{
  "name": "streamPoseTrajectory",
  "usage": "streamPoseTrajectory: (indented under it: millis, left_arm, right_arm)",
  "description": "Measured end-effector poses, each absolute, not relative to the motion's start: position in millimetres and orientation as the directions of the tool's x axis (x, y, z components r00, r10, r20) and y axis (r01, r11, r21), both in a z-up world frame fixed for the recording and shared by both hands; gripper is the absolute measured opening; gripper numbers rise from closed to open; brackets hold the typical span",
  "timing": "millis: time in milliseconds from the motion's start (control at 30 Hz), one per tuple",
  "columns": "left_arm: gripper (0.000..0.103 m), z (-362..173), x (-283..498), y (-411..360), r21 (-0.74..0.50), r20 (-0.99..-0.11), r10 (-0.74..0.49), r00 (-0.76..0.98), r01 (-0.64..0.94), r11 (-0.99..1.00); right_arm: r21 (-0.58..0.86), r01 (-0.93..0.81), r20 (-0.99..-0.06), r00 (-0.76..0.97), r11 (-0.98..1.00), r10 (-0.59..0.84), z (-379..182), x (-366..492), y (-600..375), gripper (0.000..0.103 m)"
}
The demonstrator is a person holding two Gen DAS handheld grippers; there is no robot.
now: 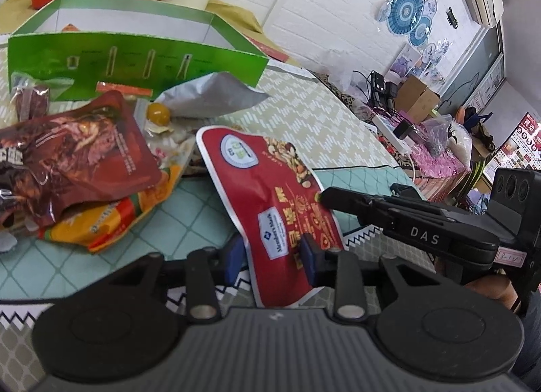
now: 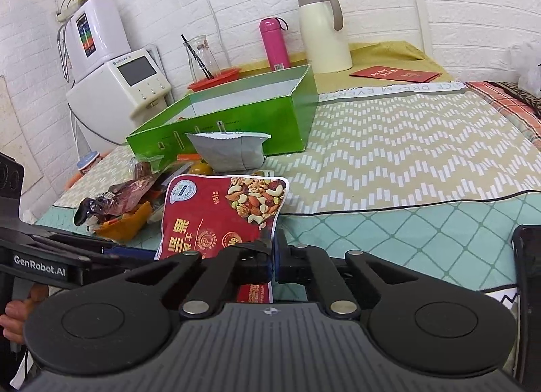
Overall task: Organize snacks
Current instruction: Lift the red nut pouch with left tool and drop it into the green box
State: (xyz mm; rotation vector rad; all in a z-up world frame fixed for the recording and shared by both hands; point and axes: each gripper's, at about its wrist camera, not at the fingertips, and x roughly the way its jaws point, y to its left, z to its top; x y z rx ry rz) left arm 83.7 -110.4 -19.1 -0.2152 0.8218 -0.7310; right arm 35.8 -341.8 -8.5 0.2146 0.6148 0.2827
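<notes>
A red nut pouch (image 1: pixel 270 189) (image 2: pixel 216 219) is held tilted above the table mat. My left gripper (image 1: pixel 272 255) is shut on its lower part, a blue pad on either side. My right gripper (image 1: pixel 321 196) (image 2: pixel 274 253) is shut on the pouch's right edge. In the right wrist view the left gripper (image 2: pixel 142 252) reaches in from the left behind the pouch. A pile of snacks lies to the left: a brown pouch (image 1: pixel 77 155), an orange pack (image 1: pixel 101 226) and a silver bag (image 1: pixel 209 94) (image 2: pixel 226 152). Behind them stands an open green box (image 1: pixel 135 64) (image 2: pixel 236 128).
Along the wall behind the box stand a cream jug (image 2: pixel 321 37), a pink bottle (image 2: pixel 274 44), a red basket (image 2: pixel 216 76) with a glass carafe, and white appliances (image 2: pixel 118 88). A red booklet (image 2: pixel 395 74) lies at the back right. The patterned mat (image 2: pixel 405 162) stretches right.
</notes>
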Motion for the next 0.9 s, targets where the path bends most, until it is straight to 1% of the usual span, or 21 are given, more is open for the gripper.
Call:
streamPoseTrajectory:
  millis: [67, 167, 233, 400, 500, 567, 667, 767, 900]
  left_arm:
    - [0.033, -19, 84, -111, -0.438, -0.588, -0.669, 0.455, 0.516, 0.736]
    - [0.033, -20, 84, -110, -0.439, -0.579, -0.676, 0.456, 0.524, 0.73]
    - [0.033, -22, 86, -108, -0.448, -0.574, -0.684, 0.451, 0.526, 0.723]
    - [0.033, -22, 84, -110, -0.431, -0.571, -0.681, 0.458, 0.539, 0.724]
    - [0.032, -22, 88, -109, -0.444, -0.57, -0.682, 0.458, 0.527, 0.725]
    - [0.03, -21, 90, -108, -0.46, -0.573, -0.686, 0.449, 0.516, 0.722]
    - [0.026, -15, 85, -107, -0.46, -0.564, -0.699, 0.44, 0.535, 0.709]
    - [0.024, -2, 77, -108, -0.436, -0.542, -0.704, 0.459, 0.562, 0.703]
    - [0.023, 23, 79, -104, -0.418, -0.495, -0.714, 0.495, 0.585, 0.695]
  right_arm:
    - [0.287, -0.192, -0.547, 0.771, 0.938, 0.325, -11, 37, -343, 0.007]
    - [0.323, -0.181, -0.557, 0.757, 0.929, 0.341, -17, 38, -348, 0.015]
    - [0.35, -0.184, -0.548, 0.755, 0.919, 0.36, -19, 37, -350, 0.018]
    - [0.426, -0.196, -0.522, 0.744, 0.883, 0.416, -23, 49, -356, 0.02]
    - [0.463, -0.186, -0.51, 0.744, 0.867, 0.432, -25, 57, -357, 0.02]
    - [0.426, -0.187, -0.521, 0.749, 0.885, 0.409, -22, 55, -351, 0.013]
    - [0.378, -0.202, -0.503, 0.774, 0.903, 0.384, -10, 44, -344, 0.009]
    - [0.34, -0.218, -0.462, 0.808, 0.915, 0.365, 9, 34, -340, 0.008]
    - [0.292, -0.259, -0.385, 0.849, 0.921, 0.361, 43, 31, -336, 0.008]
